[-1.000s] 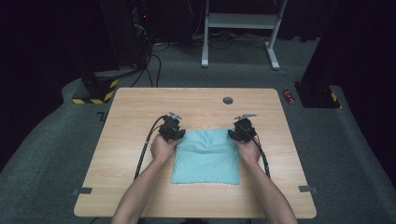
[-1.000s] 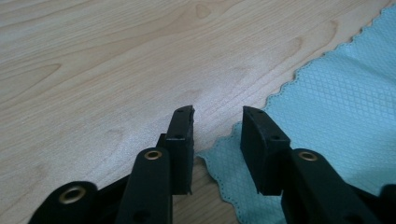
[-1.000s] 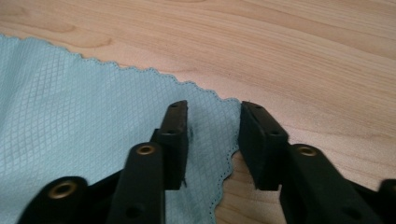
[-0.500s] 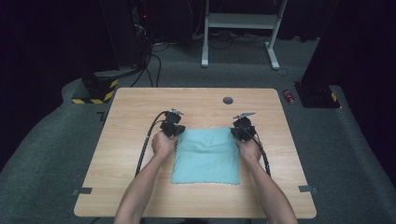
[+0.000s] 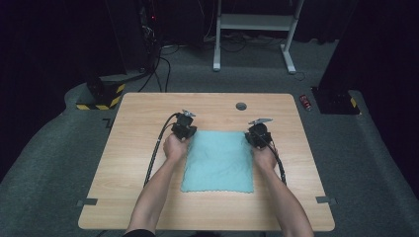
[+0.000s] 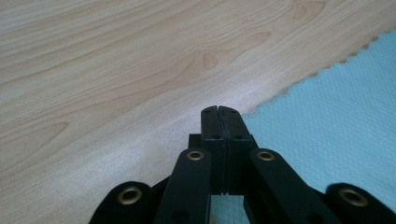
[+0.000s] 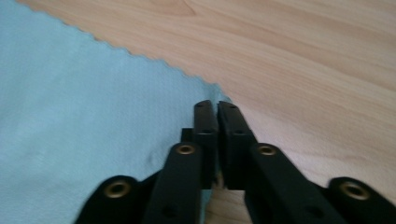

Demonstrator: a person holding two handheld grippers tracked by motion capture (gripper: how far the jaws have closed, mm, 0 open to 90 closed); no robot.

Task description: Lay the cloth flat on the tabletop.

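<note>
A teal cloth [image 5: 217, 160] lies flat on the wooden table [image 5: 148, 197]. My left gripper [image 5: 184, 129] sits at its far left corner and my right gripper [image 5: 258, 134] at its far right corner. In the left gripper view the jaws [image 6: 218, 109] stand pressed together where the cloth's [image 6: 336, 116] scalloped edge runs under them. In the right gripper view the jaws [image 7: 217, 105] show a hairline gap with the cloth's [image 7: 70, 102] corner at their tips. Both pairs closed and have just been opening a little, still pinching the corners.
A round cable hole [image 5: 241, 105] sits near the table's far edge. On the floor beyond are a white desk frame [image 5: 247, 24], a yellow-black striped block [image 5: 99, 98], cables and a small red object [image 5: 307, 102]. Tape marks [image 5: 86, 202] flank the near edge.
My left gripper has shifted slightly toward the table's far side. The right hand has kept still. The cloth lies as before.
</note>
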